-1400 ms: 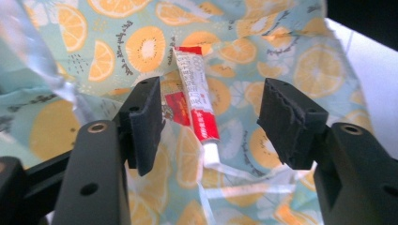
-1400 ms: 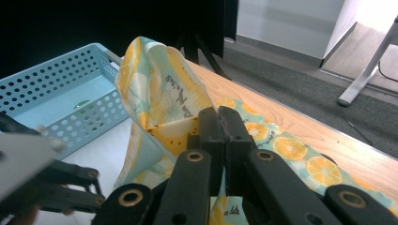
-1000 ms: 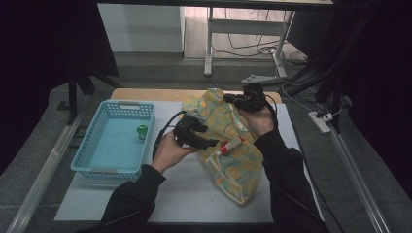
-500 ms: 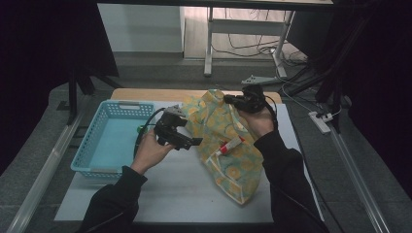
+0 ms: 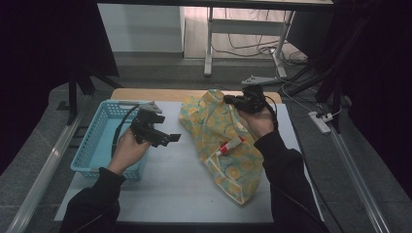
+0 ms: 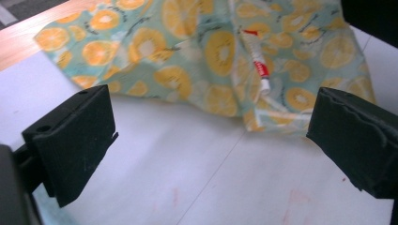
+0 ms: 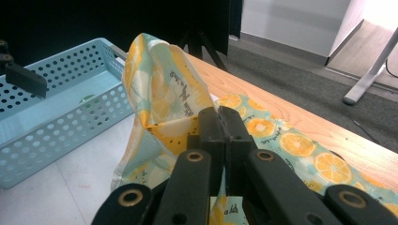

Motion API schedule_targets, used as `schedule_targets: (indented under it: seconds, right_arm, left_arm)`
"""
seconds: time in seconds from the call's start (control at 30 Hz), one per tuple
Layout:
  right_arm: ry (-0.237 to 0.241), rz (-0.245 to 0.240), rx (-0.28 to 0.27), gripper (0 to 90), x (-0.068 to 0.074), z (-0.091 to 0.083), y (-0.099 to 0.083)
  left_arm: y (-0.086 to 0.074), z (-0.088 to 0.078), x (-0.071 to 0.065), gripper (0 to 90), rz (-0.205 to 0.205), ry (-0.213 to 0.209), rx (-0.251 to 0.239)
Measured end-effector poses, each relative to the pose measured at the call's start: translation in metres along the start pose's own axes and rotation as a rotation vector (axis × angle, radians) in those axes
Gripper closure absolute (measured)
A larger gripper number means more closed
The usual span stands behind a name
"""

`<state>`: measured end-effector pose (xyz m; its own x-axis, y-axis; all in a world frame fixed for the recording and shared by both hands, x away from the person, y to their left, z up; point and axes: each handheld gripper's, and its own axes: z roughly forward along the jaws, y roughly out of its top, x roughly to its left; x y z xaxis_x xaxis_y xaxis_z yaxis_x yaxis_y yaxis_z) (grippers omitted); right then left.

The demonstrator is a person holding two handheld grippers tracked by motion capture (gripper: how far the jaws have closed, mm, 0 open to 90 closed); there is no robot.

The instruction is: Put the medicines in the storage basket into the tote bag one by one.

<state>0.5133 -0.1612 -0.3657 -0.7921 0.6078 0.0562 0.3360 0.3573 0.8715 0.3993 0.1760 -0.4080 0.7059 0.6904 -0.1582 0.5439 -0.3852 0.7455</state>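
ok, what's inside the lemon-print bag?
A red-and-white tube pokes out of the bag mouth, cap outward. The fabric covers the rest of the inside. The right gripper pinches the bag's top edge.

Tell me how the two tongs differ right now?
The left tongs stand wide open with nothing between them, near the blue basket. The right tongs are shut on the orange-print bag, lifting its edge. Both are black, each held in one hand.

A grey carpeted floor (image 5: 160, 73) is seen beyond the table. A white desk frame (image 5: 210, 43) stands at upper centre, cables (image 5: 248, 46) trailing beside it; a power strip (image 5: 320, 122) lies at right.
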Motion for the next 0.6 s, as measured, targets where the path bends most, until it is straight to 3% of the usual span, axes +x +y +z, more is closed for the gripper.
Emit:
schedule_targets:
  seconds: [0.27,0.4,0.6]
  right_arm:
    - [-0.001,0.001,0.000,89.6,-0.001,0.000,-0.001]
    - [-0.002,0.002,0.001,89.6,-0.001,-0.001,-0.002]
    - [-0.003,0.005,-0.001,89.6,-0.003,-0.002,-0.004]
  left_arm:
    - [-0.017,-0.013,0.019,0.6,-0.037,0.052,-0.010]
    - [-0.024,-0.019,0.028,0.0,-0.034,0.105,-0.001]
    - [-0.038,-0.027,0.047,0.0,-0.084,0.172,0.016]
